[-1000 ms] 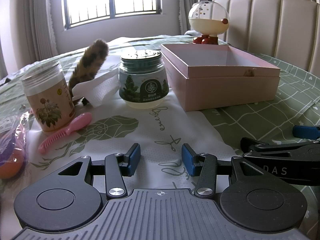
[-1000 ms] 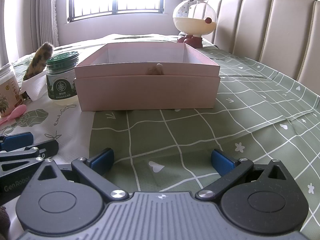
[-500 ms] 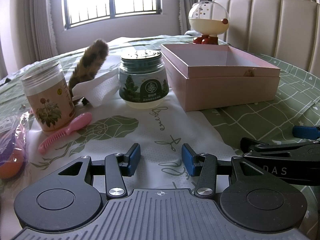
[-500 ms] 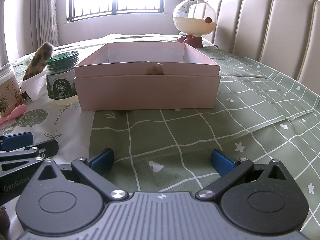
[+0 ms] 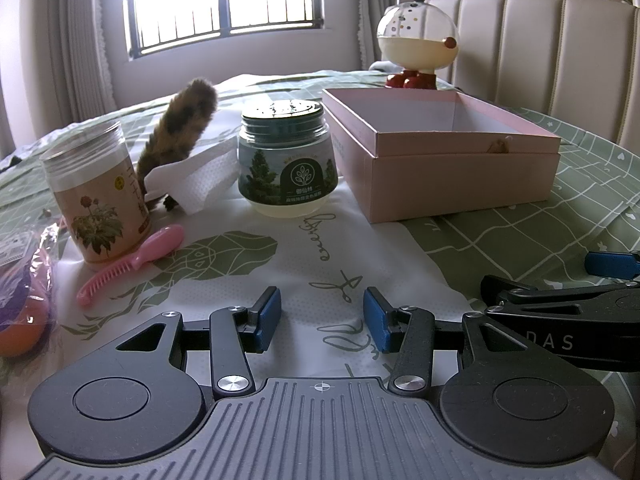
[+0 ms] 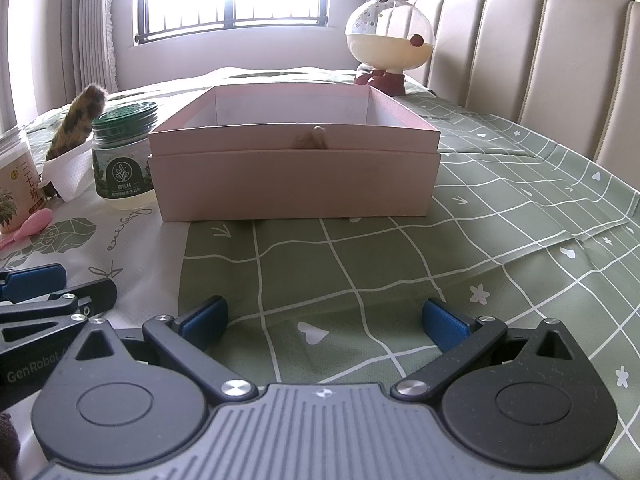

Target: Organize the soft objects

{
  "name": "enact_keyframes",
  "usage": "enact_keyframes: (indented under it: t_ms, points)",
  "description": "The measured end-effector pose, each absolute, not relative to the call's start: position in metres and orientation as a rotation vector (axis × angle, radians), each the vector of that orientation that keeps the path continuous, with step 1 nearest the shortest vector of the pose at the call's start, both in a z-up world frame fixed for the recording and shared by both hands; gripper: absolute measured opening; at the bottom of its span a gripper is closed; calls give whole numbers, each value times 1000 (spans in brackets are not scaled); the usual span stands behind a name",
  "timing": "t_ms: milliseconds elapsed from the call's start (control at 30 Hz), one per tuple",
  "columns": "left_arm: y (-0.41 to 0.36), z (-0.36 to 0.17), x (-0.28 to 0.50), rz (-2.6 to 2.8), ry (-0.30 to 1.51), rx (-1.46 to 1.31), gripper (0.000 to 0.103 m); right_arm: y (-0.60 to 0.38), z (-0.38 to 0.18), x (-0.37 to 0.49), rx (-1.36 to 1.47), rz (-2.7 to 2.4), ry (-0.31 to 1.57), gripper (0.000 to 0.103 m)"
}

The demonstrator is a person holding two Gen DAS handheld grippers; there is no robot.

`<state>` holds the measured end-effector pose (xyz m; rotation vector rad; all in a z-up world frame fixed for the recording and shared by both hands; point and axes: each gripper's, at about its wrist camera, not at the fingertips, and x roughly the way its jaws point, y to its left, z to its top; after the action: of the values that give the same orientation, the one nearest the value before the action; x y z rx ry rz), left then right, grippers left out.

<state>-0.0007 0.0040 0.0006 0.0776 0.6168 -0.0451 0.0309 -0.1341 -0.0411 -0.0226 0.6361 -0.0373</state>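
Observation:
A brown spotted furry plush tail sticks up behind a white cloth, left of the green-lidded jar; it also shows in the right wrist view. An open pink box stands at the right, with a bit of brown plush peeking over its near wall. My left gripper is open and empty, low over the white printed cloth. My right gripper is wide open and empty in front of the box.
A clear jar with a flower label, a pink comb and an orange object in a plastic bag lie at the left. A round-headed toy figure stands behind the box. A padded sofa back borders the right.

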Motion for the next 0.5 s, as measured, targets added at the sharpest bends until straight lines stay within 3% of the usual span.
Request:
enact_keyframes:
  t_ms: [500]
  points:
    - [4,1,-1,-45,617,76,51,-135,-41,32,-28,-40,639,103]
